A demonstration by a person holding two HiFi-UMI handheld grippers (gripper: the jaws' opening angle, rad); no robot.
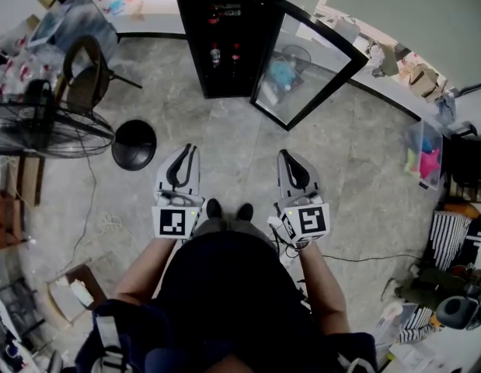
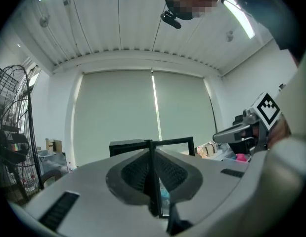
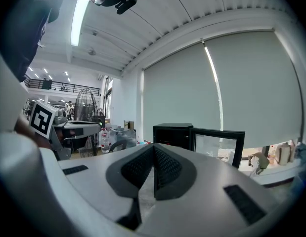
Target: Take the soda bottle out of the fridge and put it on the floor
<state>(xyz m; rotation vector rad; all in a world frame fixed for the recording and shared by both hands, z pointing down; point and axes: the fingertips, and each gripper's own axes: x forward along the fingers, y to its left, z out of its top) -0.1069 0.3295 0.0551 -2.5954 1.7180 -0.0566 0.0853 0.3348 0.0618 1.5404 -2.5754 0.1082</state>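
The black fridge (image 1: 224, 37) stands on the floor straight ahead, its glass door (image 1: 302, 68) swung open to the right. Two small bottles with red labels (image 1: 215, 55) stand on a shelf inside; I cannot tell which is the soda. My left gripper (image 1: 188, 152) and right gripper (image 1: 287, 158) are held side by side above the person's feet, well short of the fridge. Both are shut with nothing between the jaws. In the left gripper view the pads (image 2: 143, 169) meet in front of the fridge (image 2: 125, 146). The right gripper view shows the fridge (image 3: 172, 131) and door (image 3: 219, 144) beyond shut pads (image 3: 165, 167).
A black round stool (image 1: 134, 144) sits left of the grippers, with a floor fan (image 1: 38, 127) and a chair (image 1: 85, 72) further left. An open cardboard box (image 1: 69, 290) lies at lower left. A clear bin (image 1: 425, 154) and clutter line the right side.
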